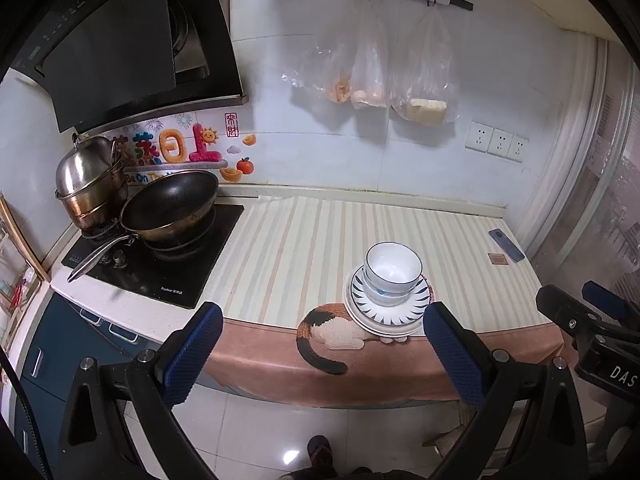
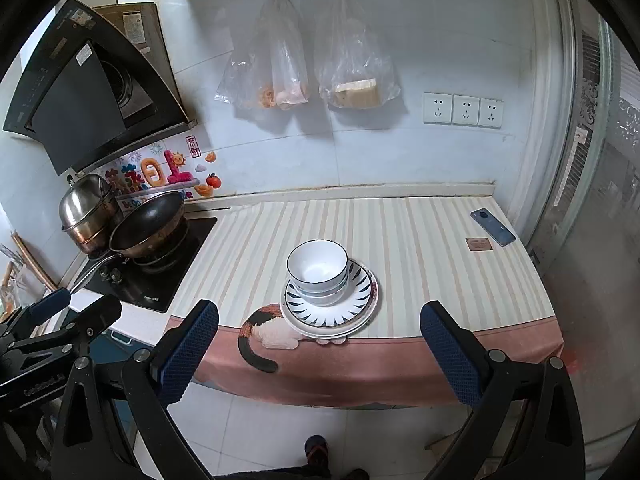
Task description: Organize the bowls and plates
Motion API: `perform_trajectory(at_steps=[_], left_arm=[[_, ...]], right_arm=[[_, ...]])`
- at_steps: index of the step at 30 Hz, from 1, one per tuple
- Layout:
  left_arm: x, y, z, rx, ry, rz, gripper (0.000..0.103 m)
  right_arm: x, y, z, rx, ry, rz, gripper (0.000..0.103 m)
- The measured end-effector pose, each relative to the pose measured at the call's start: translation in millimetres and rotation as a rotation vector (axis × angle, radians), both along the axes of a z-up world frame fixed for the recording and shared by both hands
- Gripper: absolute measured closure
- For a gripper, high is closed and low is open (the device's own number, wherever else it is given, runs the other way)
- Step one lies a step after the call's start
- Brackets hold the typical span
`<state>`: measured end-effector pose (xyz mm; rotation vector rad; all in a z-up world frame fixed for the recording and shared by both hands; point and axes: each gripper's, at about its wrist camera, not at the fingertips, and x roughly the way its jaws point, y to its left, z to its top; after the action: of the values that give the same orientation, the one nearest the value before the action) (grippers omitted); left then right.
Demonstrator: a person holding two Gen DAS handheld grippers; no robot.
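Two or three nested white bowls [image 1: 393,271] with dark rims sit on a stack of plates [image 1: 387,316], the top one patterned with blue rays, near the front edge of the striped counter mat [image 1: 304,240]. The same bowls [image 2: 318,270] and plates [image 2: 330,312] show in the right wrist view. My left gripper [image 1: 322,354] is open and empty, held back from the counter edge over the floor. My right gripper [image 2: 320,354] is open and empty too, also short of the counter. Each gripper shows at the other view's side, the right one [image 1: 588,320] and the left one [image 2: 72,320].
A black wok [image 1: 170,210] and a steel steamer pot [image 1: 90,182] stand on the stove at the left. A phone [image 1: 506,245] and a small brown card [image 1: 497,259] lie at the counter's far right. Plastic bags [image 1: 372,76] hang on the wall. A person's foot [image 1: 320,452] is on the floor.
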<state>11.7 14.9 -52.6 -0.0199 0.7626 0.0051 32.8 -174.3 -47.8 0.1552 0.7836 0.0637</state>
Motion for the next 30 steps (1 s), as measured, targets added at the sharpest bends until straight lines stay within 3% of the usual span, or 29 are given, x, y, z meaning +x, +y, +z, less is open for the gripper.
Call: perform_trajectory(at_steps=[30], left_arm=[[-1.7,-2.0,4.2,0.015,-0.008,0.000,0.000]], right_arm=[[-0.3,-18.2,-5.8,0.001,0.004,0.006,0.000]])
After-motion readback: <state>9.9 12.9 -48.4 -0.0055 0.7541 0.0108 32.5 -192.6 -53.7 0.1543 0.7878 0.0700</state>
